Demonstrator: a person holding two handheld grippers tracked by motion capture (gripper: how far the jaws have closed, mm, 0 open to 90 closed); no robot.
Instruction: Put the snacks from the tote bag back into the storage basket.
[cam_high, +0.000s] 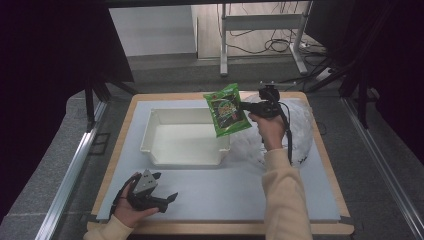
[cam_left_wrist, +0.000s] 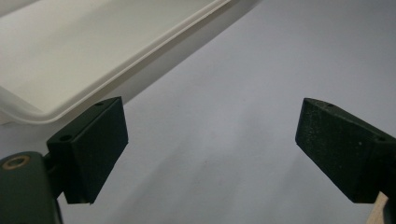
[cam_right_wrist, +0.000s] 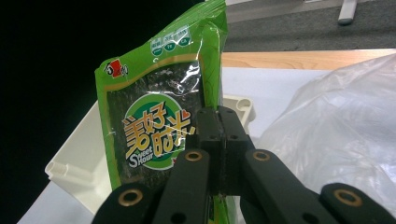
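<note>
Seaweed packet (cam_high: 227, 111) (glossy green foil) hung above white plastic tray (cam_high: 150, 137), pinched by right gripper (cam_high: 248, 107); left gripper (cam_high: 167, 198) gaped wide.

you have, on the wooden-edged table (cam_high: 320, 150), one pale grey rectangular mat (cam_high: 225, 192) covering most of its top. near you on that mat lies only bare surface (cam_left_wrist: 243, 93), smooth and unmarked. on the mat's right side you have one crumpled clear plastic bag (cam_high: 300, 132), loosely heaped (cam_right_wrist: 345, 135), reaching to the mat's far right corner. beyond the table's far edge you have grey floor (cam_high: 200, 75), and on it one white metal stand (cam_high: 260, 22) with two feet, black cables (cam_high: 265, 45) trailing between its legs. along each side of the table you have one silver metal rail (cam_high: 70, 175), running toward you.
</note>
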